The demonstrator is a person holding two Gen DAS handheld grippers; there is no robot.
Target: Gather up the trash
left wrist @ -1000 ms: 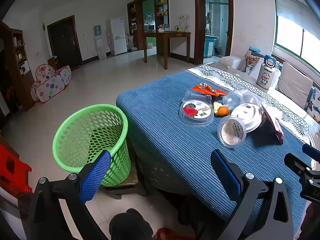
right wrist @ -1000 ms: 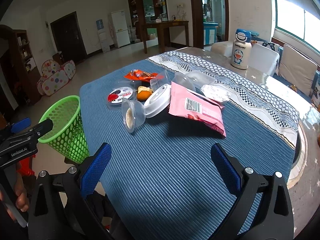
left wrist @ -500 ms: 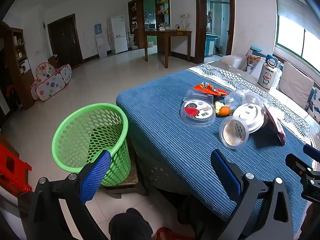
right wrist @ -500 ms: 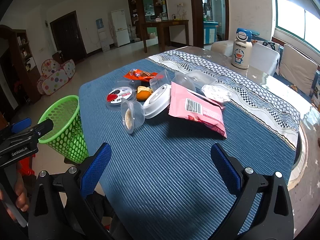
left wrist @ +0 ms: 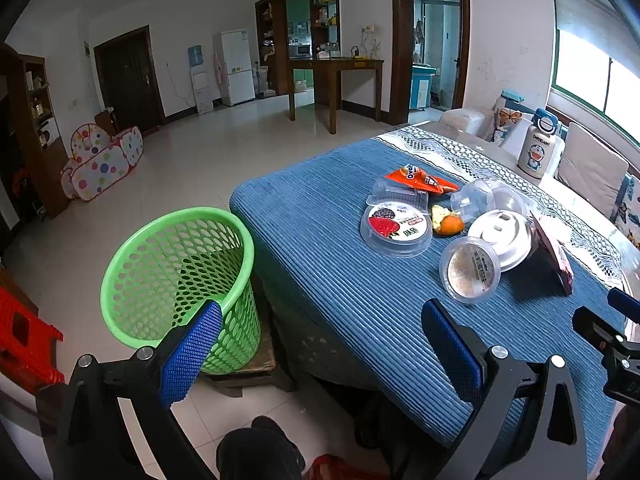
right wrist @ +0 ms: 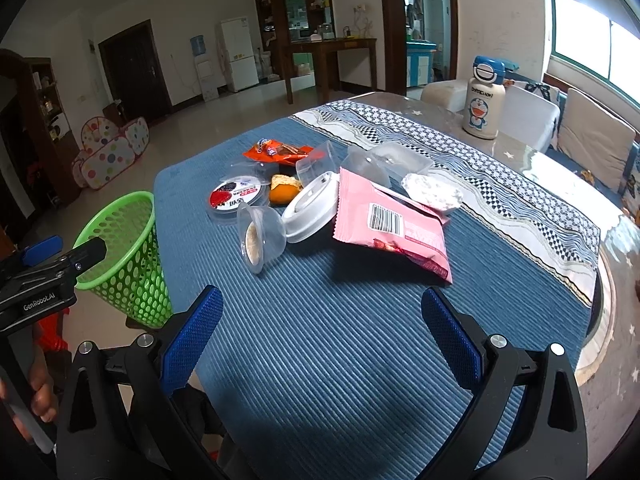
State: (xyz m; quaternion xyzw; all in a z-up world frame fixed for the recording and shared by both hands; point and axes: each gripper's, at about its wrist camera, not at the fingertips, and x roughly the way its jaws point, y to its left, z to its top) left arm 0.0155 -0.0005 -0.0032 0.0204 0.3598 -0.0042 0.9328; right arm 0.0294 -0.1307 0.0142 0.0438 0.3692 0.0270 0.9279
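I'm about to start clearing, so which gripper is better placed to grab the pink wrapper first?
Right. The right gripper hangs open over the cloth facing the pink wrapper; the left gripper sits beside the green basket.

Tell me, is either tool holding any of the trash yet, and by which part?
Nothing is held. The left tool and right tool are both open and empty, short of the trash pile.
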